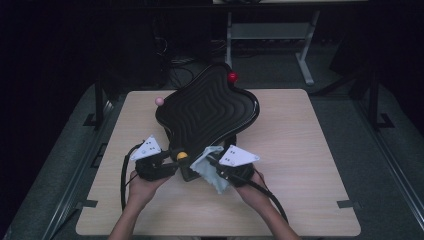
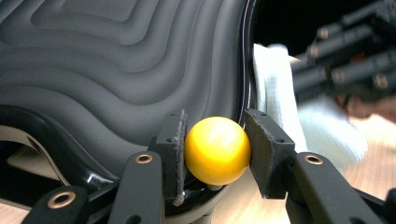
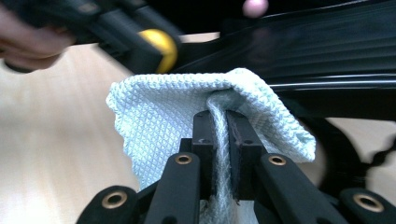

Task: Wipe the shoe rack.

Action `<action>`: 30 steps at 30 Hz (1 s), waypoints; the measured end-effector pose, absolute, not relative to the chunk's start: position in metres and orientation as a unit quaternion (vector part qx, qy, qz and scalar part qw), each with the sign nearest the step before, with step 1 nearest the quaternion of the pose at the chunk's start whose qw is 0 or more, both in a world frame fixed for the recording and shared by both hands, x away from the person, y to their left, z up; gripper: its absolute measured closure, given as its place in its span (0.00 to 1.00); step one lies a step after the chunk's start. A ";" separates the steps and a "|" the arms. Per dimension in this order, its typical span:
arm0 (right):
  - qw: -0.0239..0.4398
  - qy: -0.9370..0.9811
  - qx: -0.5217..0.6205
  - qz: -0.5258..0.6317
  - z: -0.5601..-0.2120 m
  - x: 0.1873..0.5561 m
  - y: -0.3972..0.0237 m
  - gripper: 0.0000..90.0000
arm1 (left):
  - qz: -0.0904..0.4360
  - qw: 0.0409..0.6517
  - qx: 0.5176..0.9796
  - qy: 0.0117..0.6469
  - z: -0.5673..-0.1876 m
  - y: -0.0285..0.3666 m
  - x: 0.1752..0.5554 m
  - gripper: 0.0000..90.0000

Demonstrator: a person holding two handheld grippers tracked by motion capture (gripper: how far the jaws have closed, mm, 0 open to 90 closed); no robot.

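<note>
A black wavy tray with ridged steps stands tilted on the wooden table, its near edge raised. My left gripper is shut on a yellow ball fixed at the tray's near rim; both pads press the ball's sides. The same yellow ball sits between the two hands. My right gripper is shut on a pale green waffle-weave cloth, which drapes over its jaws beside the tray's edge. The cloth hangs just right of the ball. A red ball and a pink ball sit on other tray corners.
The light wooden table has bare surface to the right and left of the tray. Beyond the table stand a dark floor, cables and a metal desk frame. Both forearms come in from the near edge.
</note>
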State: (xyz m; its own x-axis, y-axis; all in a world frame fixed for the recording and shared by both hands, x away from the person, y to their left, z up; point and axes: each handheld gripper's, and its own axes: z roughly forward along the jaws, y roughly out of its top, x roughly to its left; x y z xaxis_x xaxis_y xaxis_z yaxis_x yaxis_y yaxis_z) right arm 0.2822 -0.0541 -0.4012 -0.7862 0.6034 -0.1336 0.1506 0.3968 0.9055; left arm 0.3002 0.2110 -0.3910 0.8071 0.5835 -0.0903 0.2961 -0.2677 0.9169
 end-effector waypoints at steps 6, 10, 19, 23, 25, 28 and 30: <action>0.207 0.823 0.206 0.487 -0.417 0.272 -0.026 0.92 | 0.136 0.535 0.785 0.281 -0.391 0.211 0.300 0.67; 0.207 0.820 0.212 0.489 -0.414 0.275 -0.031 0.92 | 0.134 0.536 0.785 0.281 -0.391 0.211 0.300 0.67; 0.238 0.799 0.247 0.495 -0.397 0.286 -0.064 0.92 | 0.134 0.536 0.786 0.279 -0.391 0.211 0.300 0.67; 0.259 0.785 0.266 0.496 -0.385 0.291 -0.082 0.92 | 0.132 0.535 0.786 0.278 -0.391 0.213 0.300 0.67; 0.263 0.779 0.273 0.499 -0.380 0.292 -0.088 0.92 | 0.131 0.536 0.787 0.277 -0.391 0.214 0.300 0.67; 0.271 0.774 0.279 0.500 -0.375 0.294 -0.096 0.92 | 0.133 0.535 0.786 0.278 -0.390 0.216 0.300 0.67; 0.274 0.770 0.284 0.501 -0.372 0.294 -0.102 0.92 | 0.134 0.535 0.786 0.279 -0.390 0.217 0.300 0.67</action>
